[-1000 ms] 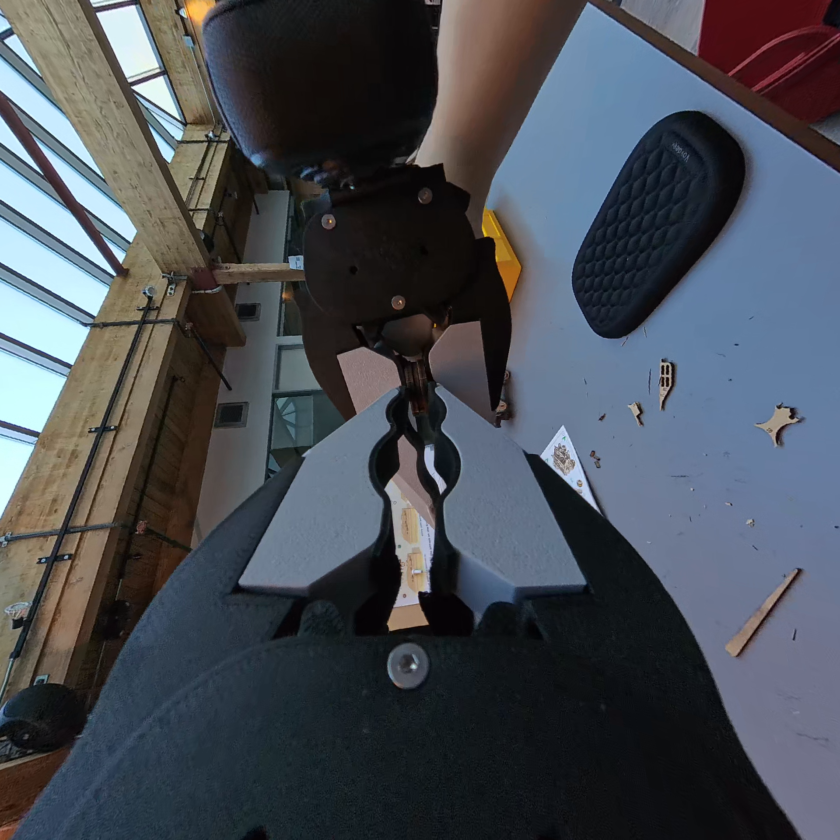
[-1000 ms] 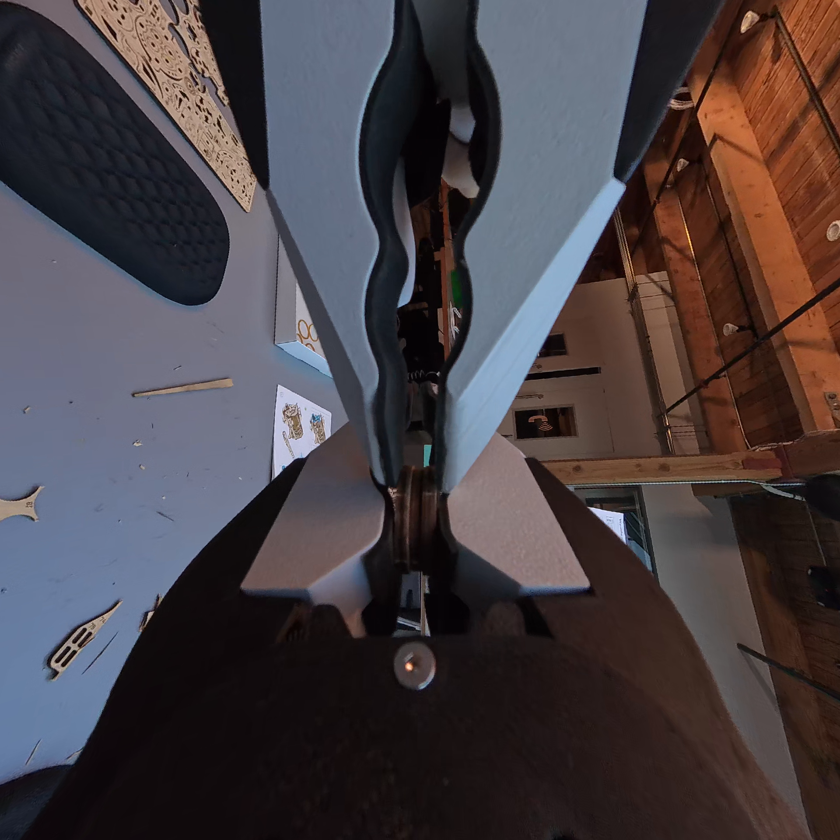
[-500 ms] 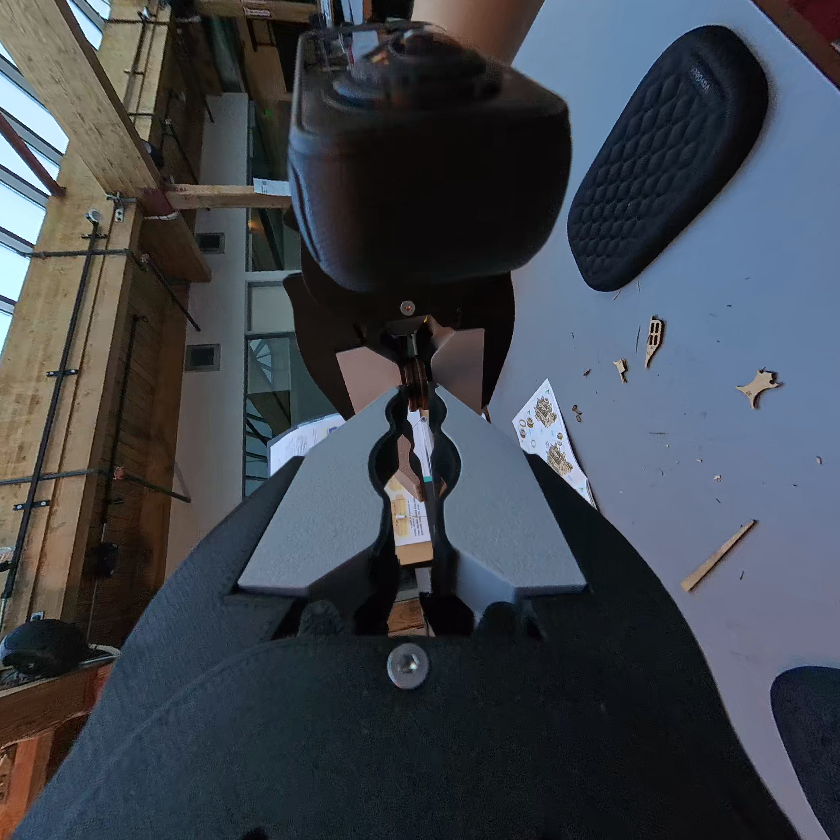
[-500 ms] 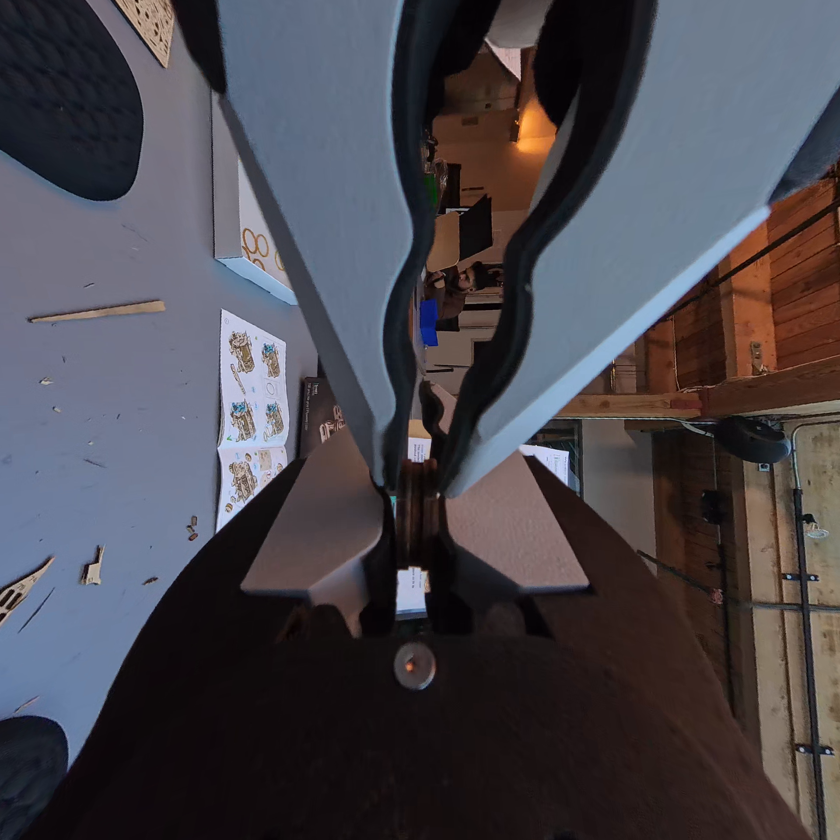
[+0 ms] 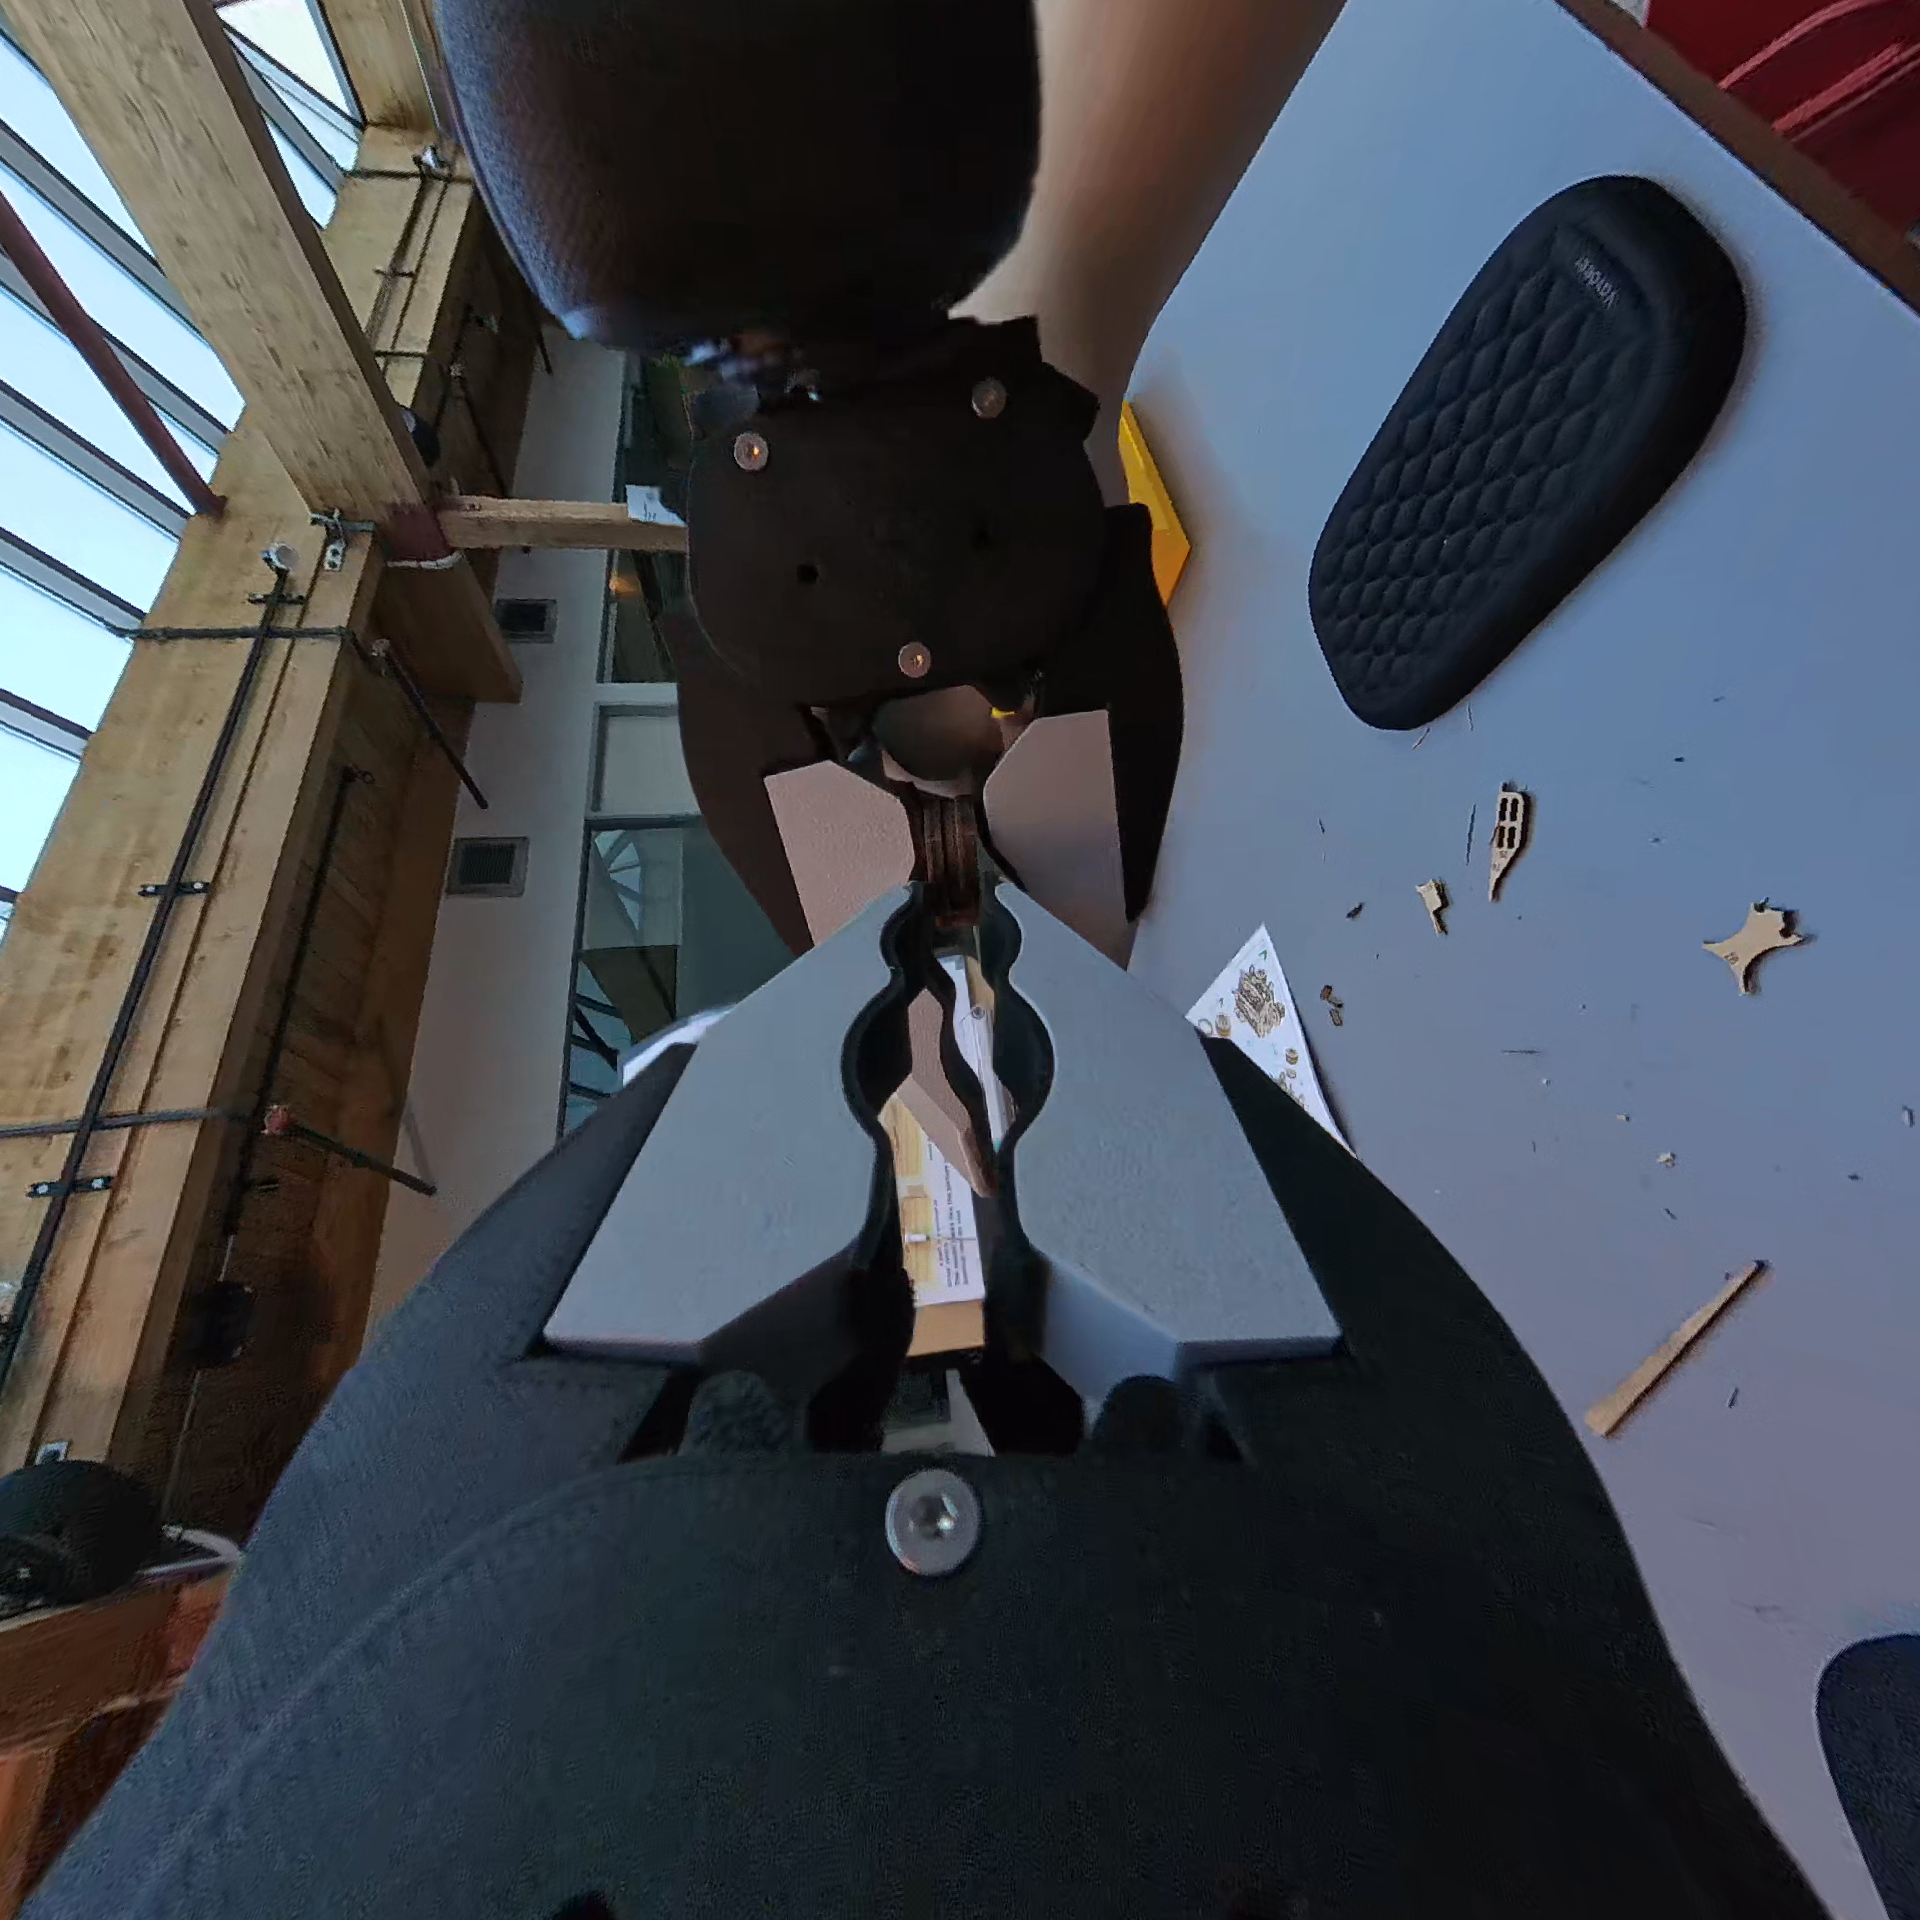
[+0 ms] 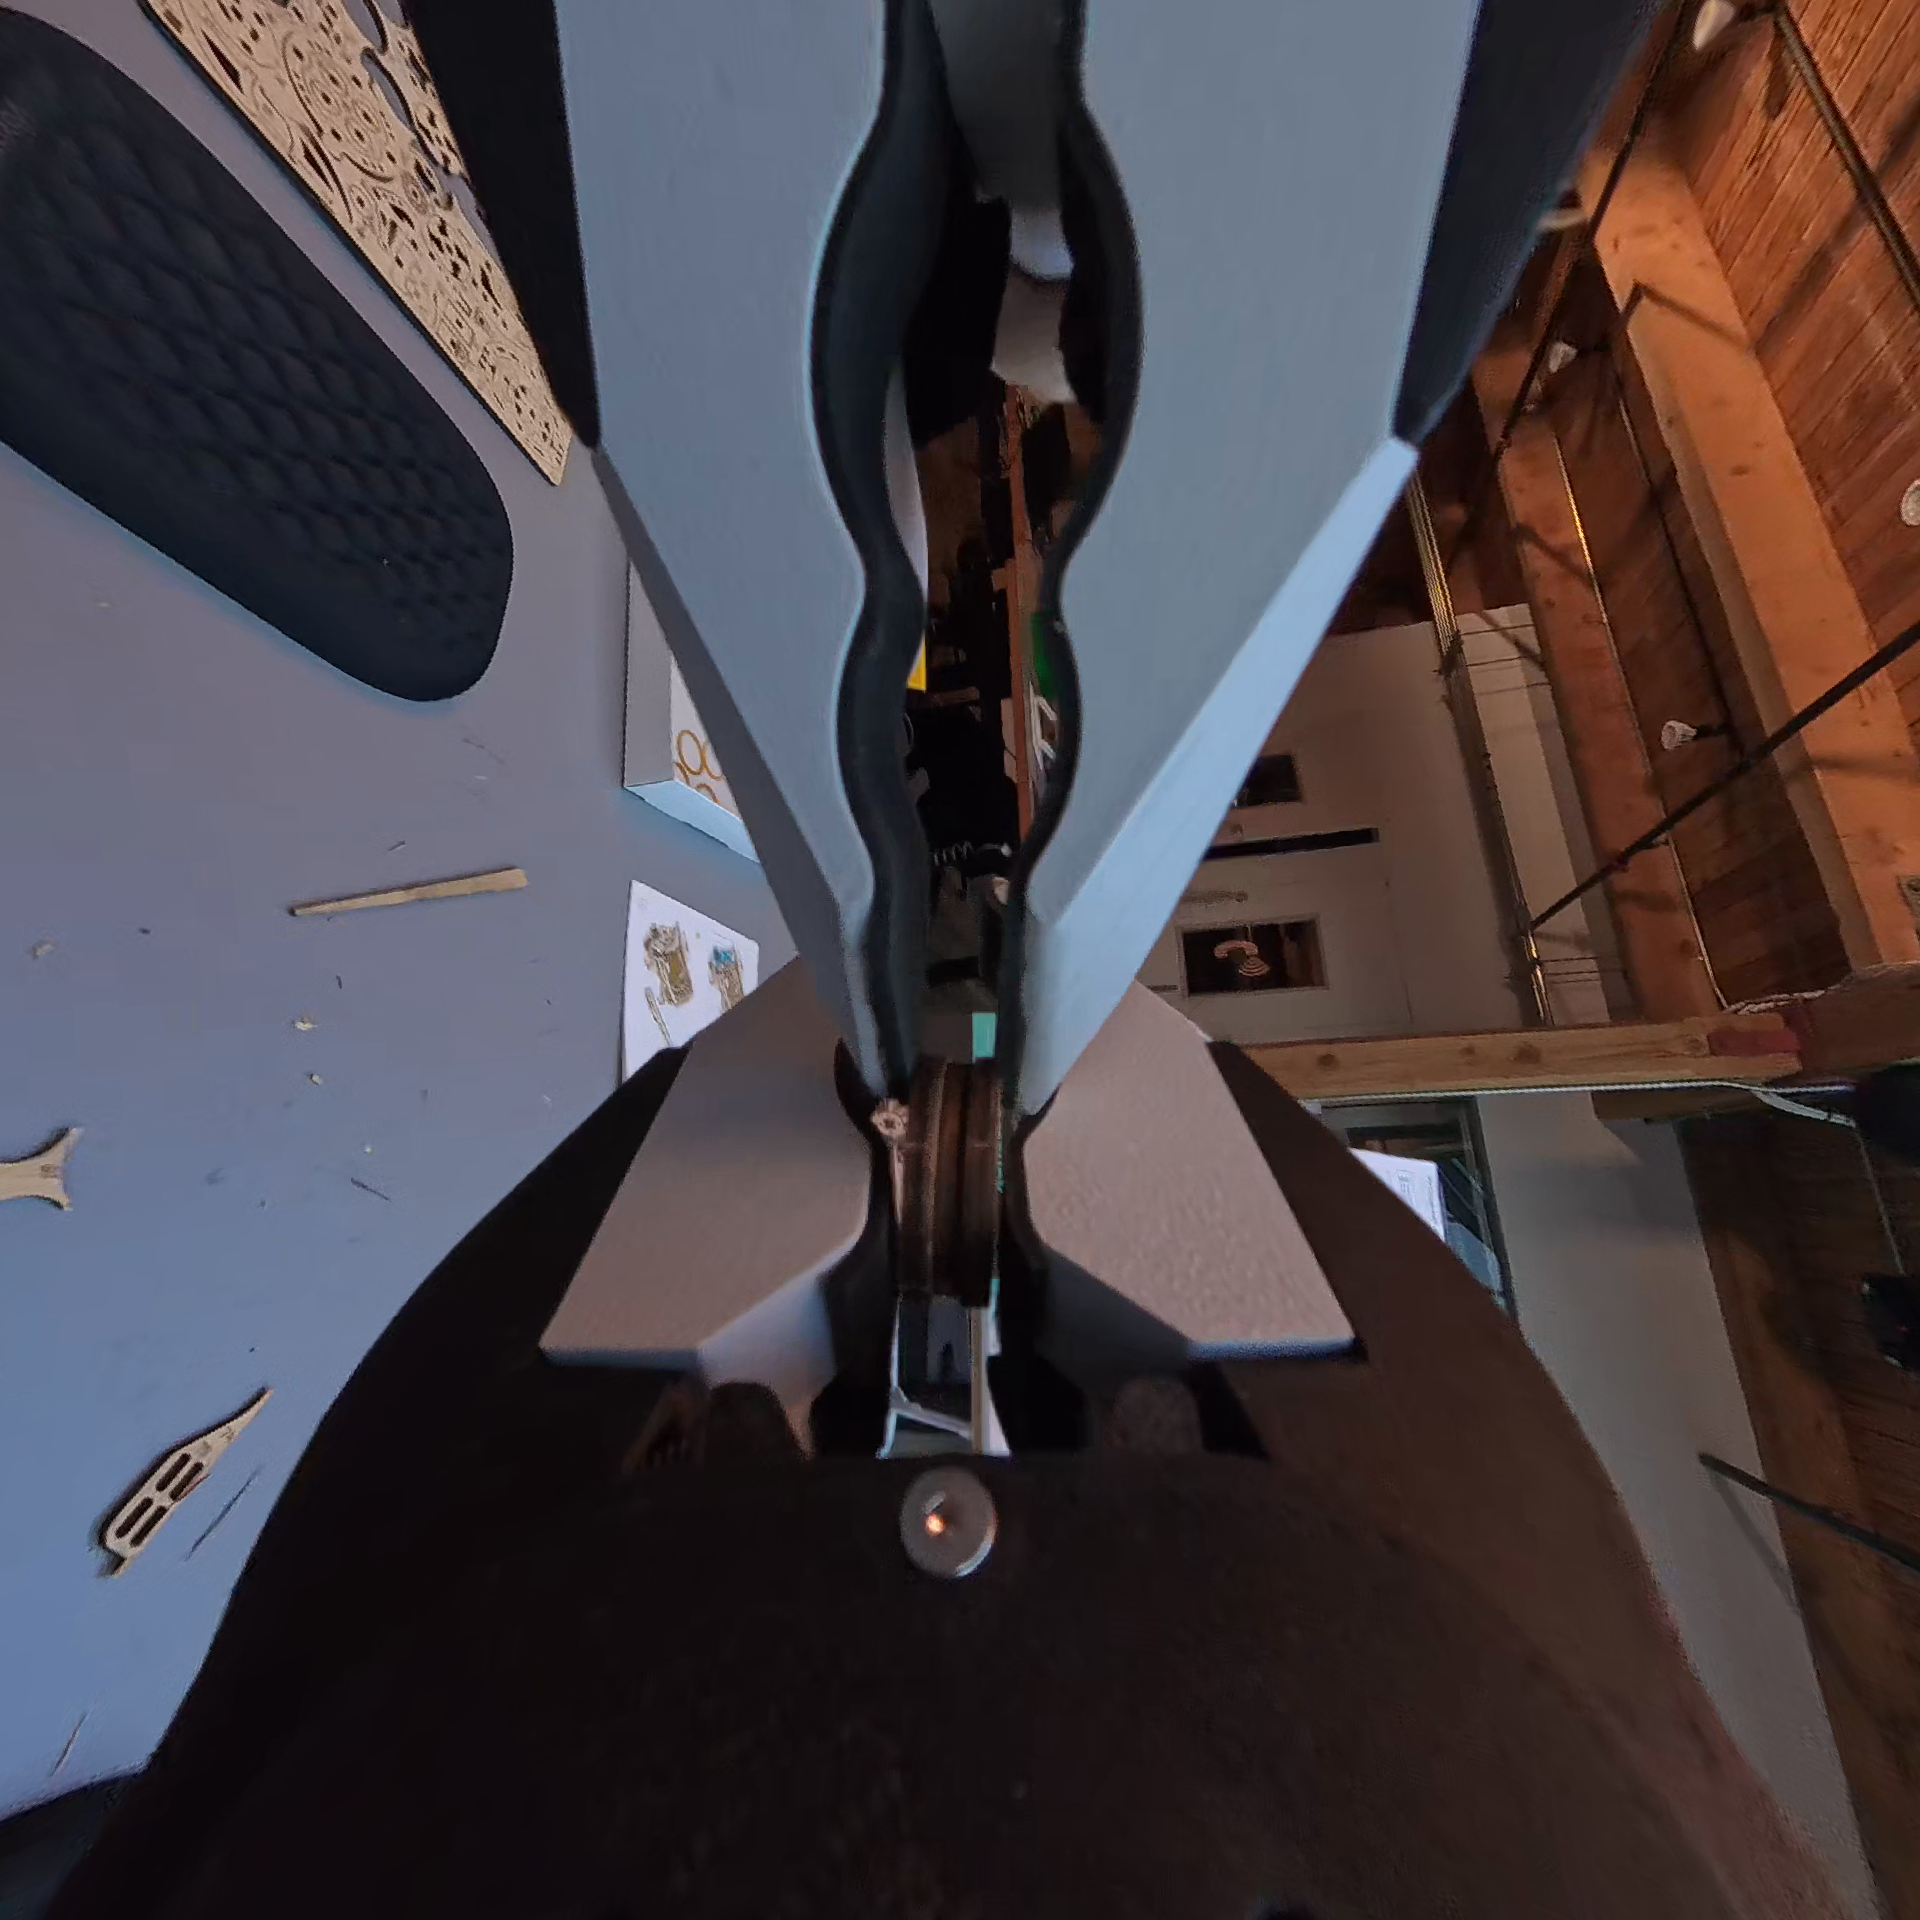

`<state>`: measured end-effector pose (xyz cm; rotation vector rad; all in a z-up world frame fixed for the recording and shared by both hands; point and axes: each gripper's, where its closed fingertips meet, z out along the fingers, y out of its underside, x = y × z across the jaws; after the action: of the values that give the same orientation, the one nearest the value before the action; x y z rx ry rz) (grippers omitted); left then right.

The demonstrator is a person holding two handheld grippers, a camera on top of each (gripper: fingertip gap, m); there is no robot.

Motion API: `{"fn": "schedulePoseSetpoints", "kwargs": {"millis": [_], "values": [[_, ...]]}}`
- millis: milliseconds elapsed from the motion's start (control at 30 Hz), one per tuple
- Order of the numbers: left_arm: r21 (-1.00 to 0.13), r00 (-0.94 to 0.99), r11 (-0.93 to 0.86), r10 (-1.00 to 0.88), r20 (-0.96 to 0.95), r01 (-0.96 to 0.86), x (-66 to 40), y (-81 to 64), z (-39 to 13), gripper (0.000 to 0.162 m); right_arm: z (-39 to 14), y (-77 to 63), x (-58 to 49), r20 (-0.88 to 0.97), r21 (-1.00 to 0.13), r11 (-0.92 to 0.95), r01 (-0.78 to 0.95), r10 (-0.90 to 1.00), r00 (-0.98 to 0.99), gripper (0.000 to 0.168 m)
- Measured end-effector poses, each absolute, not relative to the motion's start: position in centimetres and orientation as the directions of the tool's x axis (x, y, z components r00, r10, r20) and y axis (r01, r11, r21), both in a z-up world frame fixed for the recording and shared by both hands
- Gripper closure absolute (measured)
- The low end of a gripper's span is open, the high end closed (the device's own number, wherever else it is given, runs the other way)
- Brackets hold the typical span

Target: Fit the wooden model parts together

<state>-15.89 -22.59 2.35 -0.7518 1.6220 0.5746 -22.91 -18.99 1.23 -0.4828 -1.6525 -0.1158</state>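
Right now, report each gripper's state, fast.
Left gripper: closed at the fingertips, pinching the edge of the round wooden part.
Right gripper: closed on the same round wooden part, tip to tip with the left gripper.

- Two grippers are showing: the left gripper (image 5: 951,920) and the right gripper (image 6: 945,1101).
- One round wooden part (image 6: 940,1184) is sitting pinched between them.
- Two black quilted pads are lying on the table: one whole (image 5: 1522,447), one at the frame edge (image 5: 1870,1766).
- One laser-cut wooden sheet (image 6: 364,208) is showing.
- One thin wooden strip (image 5: 1673,1351) is lying there.
- Three larger loose cut-outs are lying about, one of them star-shaped (image 5: 1751,940).
- One printed leaflet (image 6: 681,971) is lying flat.
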Motion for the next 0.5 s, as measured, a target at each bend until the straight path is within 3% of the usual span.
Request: {"fn": "schedulePoseSetpoints", "kwargs": {"millis": [167,233,500], "values": [[0.018,-0.125,0.537,-0.164,-0.979,-0.843,-16.7,-21.0,2.1,0.156,1.3,-15.8,-22.6,0.992,-0.068,0.809,0.584,0.115,-0.044,0.151],[0.006,-0.124,0.536,-0.184,-0.975,-0.844,-16.5,-21.1,1.9,0.155,1.1,-15.3,-22.6,0.99,-0.09,0.792,0.603,0.135,-0.03,0.163],[-0.024,-0.093,0.581,-0.171,-0.981,-0.814,-16.7,-21.4,2.2,0.151,1.2,-16.9,-22.8,0.973,-0.196,0.835,0.514,0.232,-0.006,0.164]]}}
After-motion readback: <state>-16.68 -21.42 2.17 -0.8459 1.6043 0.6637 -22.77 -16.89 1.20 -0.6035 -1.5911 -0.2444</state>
